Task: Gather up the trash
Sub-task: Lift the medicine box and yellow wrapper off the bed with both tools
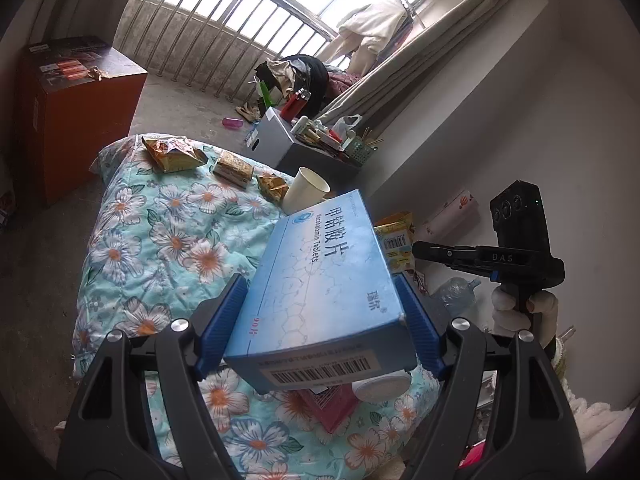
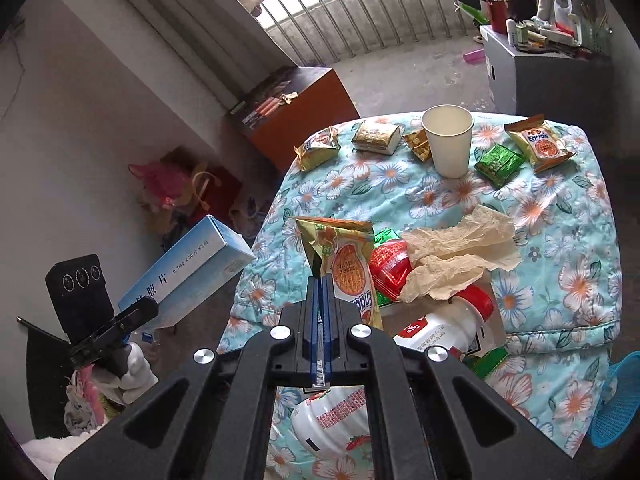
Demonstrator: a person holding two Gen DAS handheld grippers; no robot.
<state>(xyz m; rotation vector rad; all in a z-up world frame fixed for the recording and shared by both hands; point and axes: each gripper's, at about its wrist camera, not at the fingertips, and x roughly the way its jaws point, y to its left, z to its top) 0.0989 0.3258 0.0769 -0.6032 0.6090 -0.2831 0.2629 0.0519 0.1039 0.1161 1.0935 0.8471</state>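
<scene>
Left claw [image 1: 320,320] clamped on one blue medicine box [image 1: 324,280], right claw [image 2: 320,308] pinched shut on one yellow snack packet [image 2: 344,264], one paper cup [image 2: 448,140] far on the floral surface [image 2: 560,280].

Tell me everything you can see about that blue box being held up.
The blue box is a long, flat light-blue cardboard carton printed with Chinese characters and "Tablets", so it looks like medicine packaging. A white barcode label sits on its near end. It seems closed and undented. The left hand-held gripper clamps it between blue padded fingers on its two long sides, raised above the floral quilt and tilted. Only the gripper appears to touch it. From the right wrist view it juts out beside the bed.
</scene>
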